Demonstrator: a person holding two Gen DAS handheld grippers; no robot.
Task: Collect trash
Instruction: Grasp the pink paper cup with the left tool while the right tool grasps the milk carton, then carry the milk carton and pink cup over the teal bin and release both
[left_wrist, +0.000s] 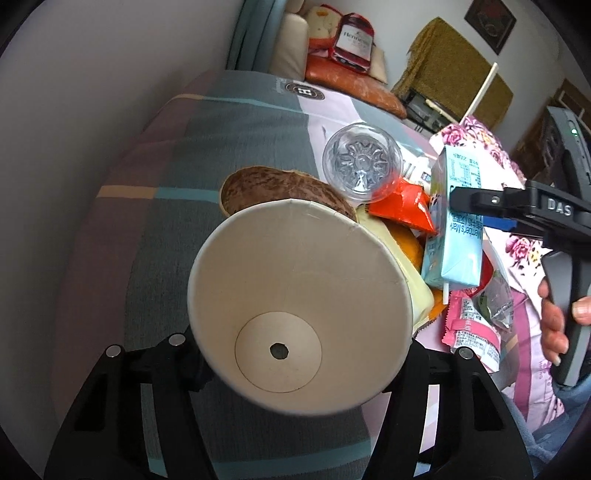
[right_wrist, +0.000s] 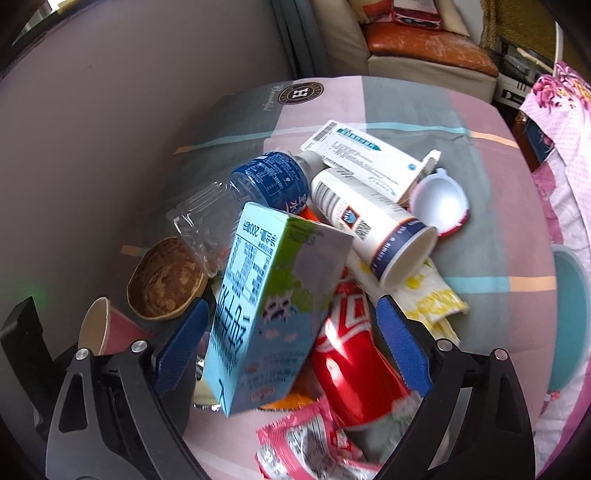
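Note:
My left gripper (left_wrist: 295, 354) is shut on a paper cup (left_wrist: 295, 295), held with its open mouth facing the camera; the cup also shows pink-sided at the left of the right wrist view (right_wrist: 99, 328). My right gripper (right_wrist: 291, 332) is open, its blue pads (right_wrist: 184, 339) either side of a light blue drink carton (right_wrist: 266, 310), which stands tilted on the trash pile; the carton also shows in the left wrist view (left_wrist: 454, 221). A red can (right_wrist: 354, 354), a clear bottle (right_wrist: 258, 184), a white cup (right_wrist: 373, 225) and a pink wrapper (right_wrist: 306, 443) lie in the pile.
A brown bowl (right_wrist: 162, 280) lies left of the pile on the striped bedcover (right_wrist: 480, 240). A white box (right_wrist: 362, 158) and round lid (right_wrist: 439, 203) lie at the back. A floral quilt (right_wrist: 565, 147) is at right, a sofa (right_wrist: 406, 48) beyond.

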